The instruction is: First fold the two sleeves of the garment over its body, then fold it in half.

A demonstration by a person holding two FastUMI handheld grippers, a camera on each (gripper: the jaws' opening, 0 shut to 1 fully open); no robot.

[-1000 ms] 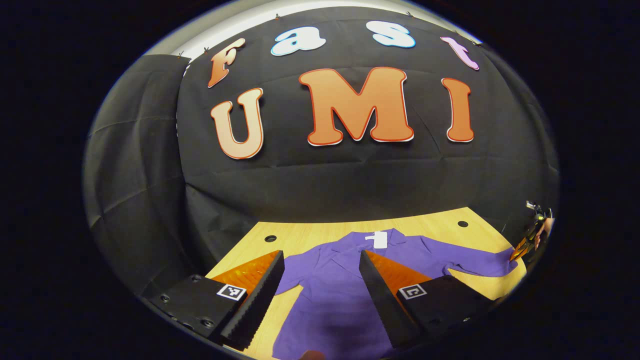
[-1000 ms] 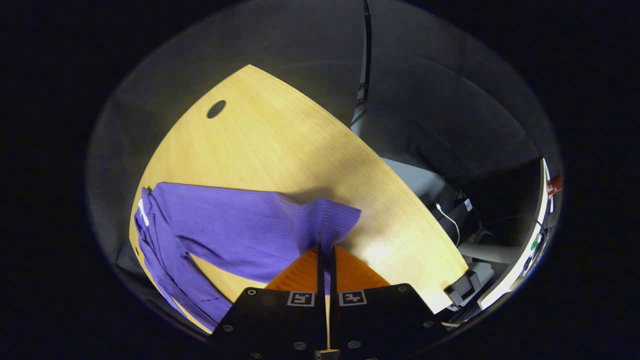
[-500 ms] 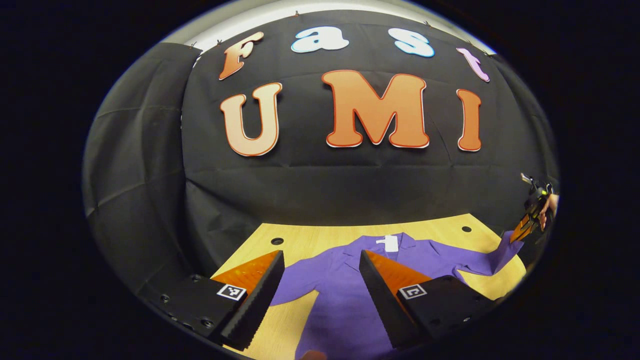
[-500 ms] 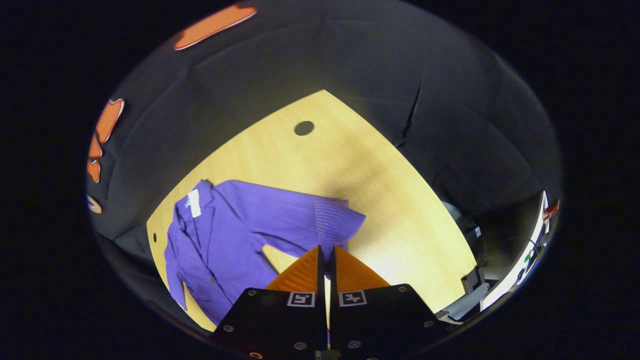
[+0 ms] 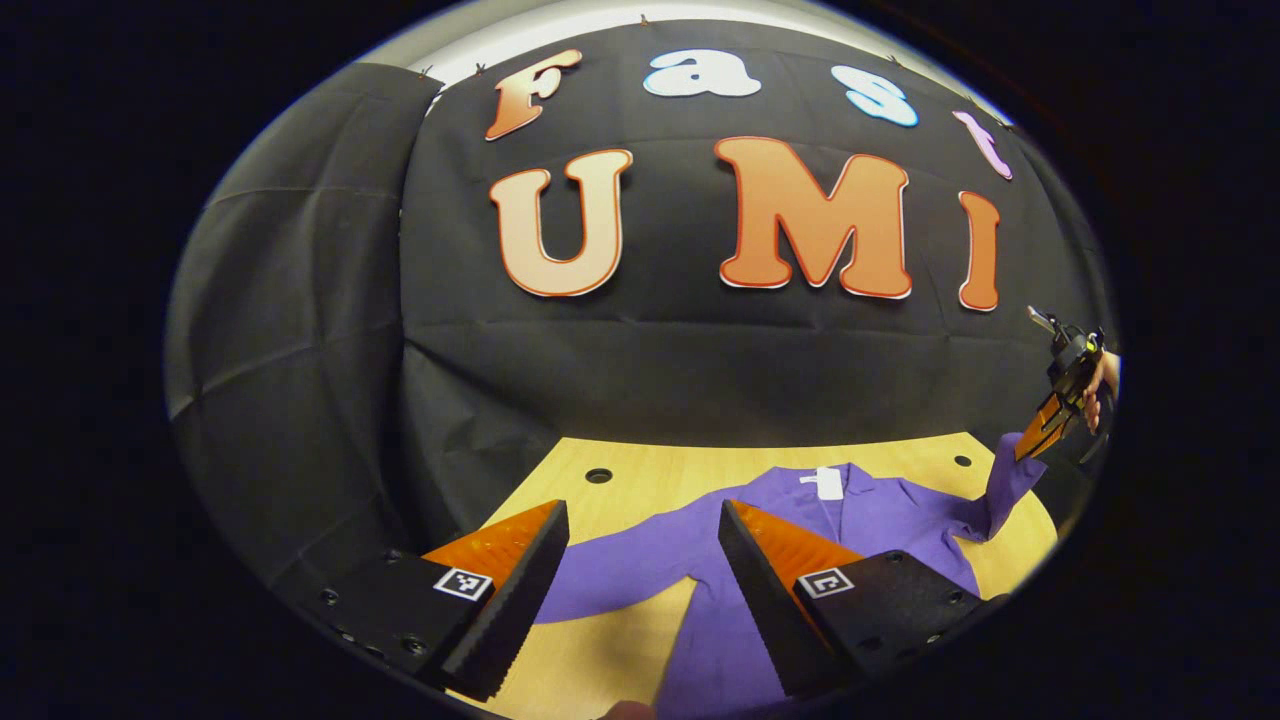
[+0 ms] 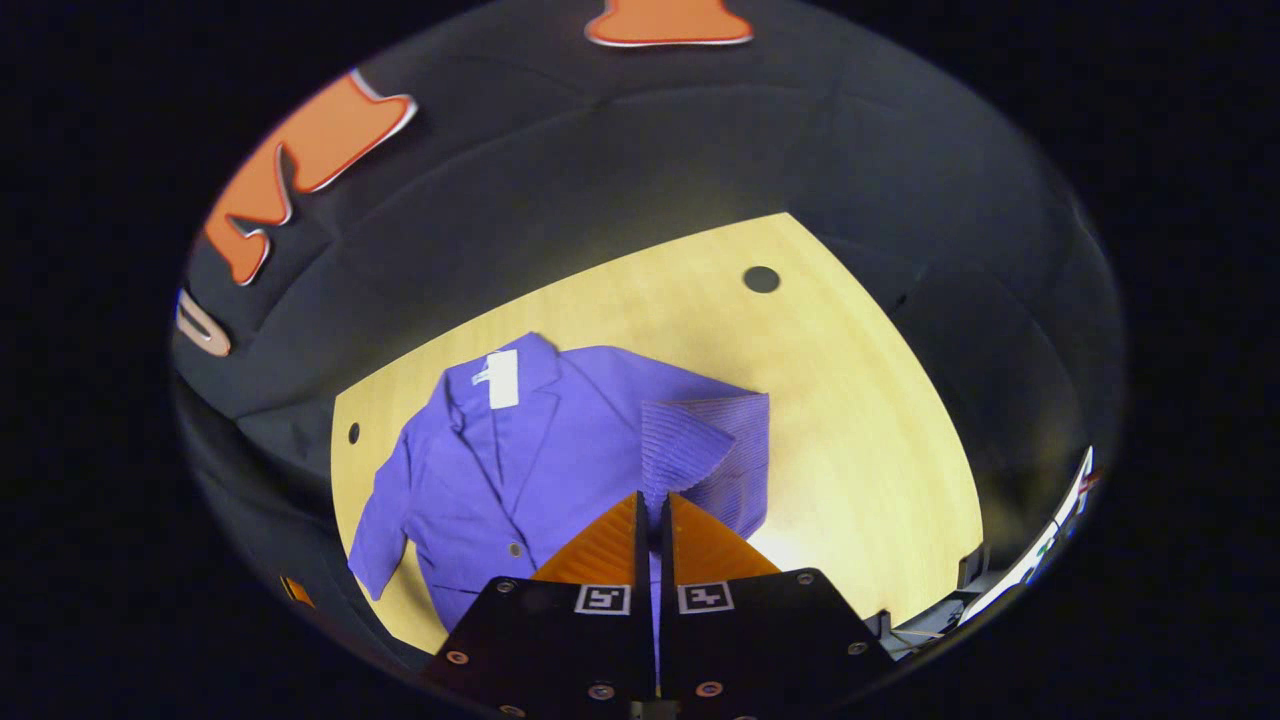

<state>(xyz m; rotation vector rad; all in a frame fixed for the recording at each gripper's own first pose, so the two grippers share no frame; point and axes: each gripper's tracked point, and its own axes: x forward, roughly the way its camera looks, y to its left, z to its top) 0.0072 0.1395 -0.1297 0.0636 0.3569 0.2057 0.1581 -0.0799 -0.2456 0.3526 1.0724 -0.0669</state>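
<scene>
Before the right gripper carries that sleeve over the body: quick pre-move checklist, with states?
1. Right gripper shut on the sleeve cuff: ok, its fingers are closed with purple cloth pinched between them.
2. Sleeve lifted off the table: ok, in the left gripper view it hangs from the right gripper.
3. Garment body flat, collar up: ok.
4. Other sleeve spread out on the table, not yet folded: ok.
5. Left gripper out of the fold path: not ok, it hovers open above the garment.
6. Grip depth on the cuff: cannot tell.
</scene>
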